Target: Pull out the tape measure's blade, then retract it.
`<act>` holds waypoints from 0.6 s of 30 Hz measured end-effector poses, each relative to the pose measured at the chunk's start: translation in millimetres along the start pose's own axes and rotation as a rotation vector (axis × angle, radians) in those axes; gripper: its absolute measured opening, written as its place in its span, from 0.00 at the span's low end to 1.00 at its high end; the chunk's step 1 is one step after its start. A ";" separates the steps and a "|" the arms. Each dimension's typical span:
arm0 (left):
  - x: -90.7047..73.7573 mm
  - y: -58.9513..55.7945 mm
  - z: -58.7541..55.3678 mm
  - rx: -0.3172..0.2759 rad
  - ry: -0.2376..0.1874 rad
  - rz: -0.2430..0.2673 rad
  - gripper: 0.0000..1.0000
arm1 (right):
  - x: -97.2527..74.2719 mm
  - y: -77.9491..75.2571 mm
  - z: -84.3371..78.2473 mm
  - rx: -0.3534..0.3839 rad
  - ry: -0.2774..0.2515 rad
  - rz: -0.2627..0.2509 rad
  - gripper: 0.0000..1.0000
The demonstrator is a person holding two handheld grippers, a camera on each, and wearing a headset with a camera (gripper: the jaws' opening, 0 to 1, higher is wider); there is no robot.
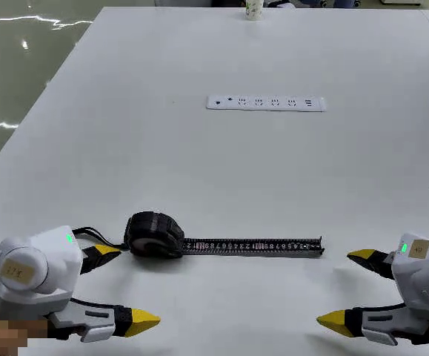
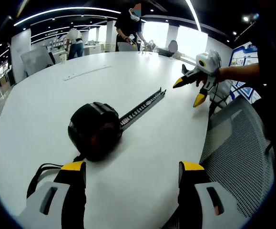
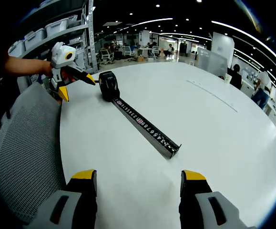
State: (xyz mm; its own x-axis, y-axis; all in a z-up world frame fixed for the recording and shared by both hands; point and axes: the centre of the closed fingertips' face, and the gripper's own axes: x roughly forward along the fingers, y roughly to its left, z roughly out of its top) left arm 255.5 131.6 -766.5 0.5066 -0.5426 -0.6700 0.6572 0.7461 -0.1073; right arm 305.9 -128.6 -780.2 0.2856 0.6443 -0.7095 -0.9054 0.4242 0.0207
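Note:
A black tape measure case (image 1: 153, 234) lies on the white table (image 1: 221, 163), its blade (image 1: 255, 246) pulled out to the right and flat on the surface. My left gripper (image 1: 129, 288) stands open just left of the case, touching nothing. In the left gripper view the case (image 2: 95, 130) sits just ahead of the yellow-tipped fingers (image 2: 74, 168). My right gripper (image 1: 347, 288) is open, a short way right of the blade's end hook (image 1: 320, 245). The right gripper view shows the blade (image 3: 145, 128) running away to the case (image 3: 108, 85).
A white power strip (image 1: 265, 103) lies further back on the table. A small cup (image 1: 253, 9) stands at the far edge. A grey mesh chair (image 3: 18, 152) is beside the table. People stand in the background of the gripper views.

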 end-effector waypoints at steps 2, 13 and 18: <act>-0.2 1.4 -0.6 -0.009 -0.007 0.018 0.78 | -0.7 3.6 1.7 0.016 -0.014 -0.015 0.72; -7.4 2.9 8.9 -0.056 -0.093 0.114 0.83 | -1.9 16.7 12.0 0.079 -0.085 -0.078 0.83; -10.7 0.4 11.7 -0.072 -0.125 0.139 0.85 | -4.8 17.6 20.8 0.110 -0.137 -0.106 0.86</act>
State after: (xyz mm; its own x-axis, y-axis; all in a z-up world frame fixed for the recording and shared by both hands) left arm 256.9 133.2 -750.8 0.6576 -0.4728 -0.5865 0.5368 0.8403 -0.0756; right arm 295.1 -111.0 -761.7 0.4246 0.6696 -0.6094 -0.8304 0.5563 0.0328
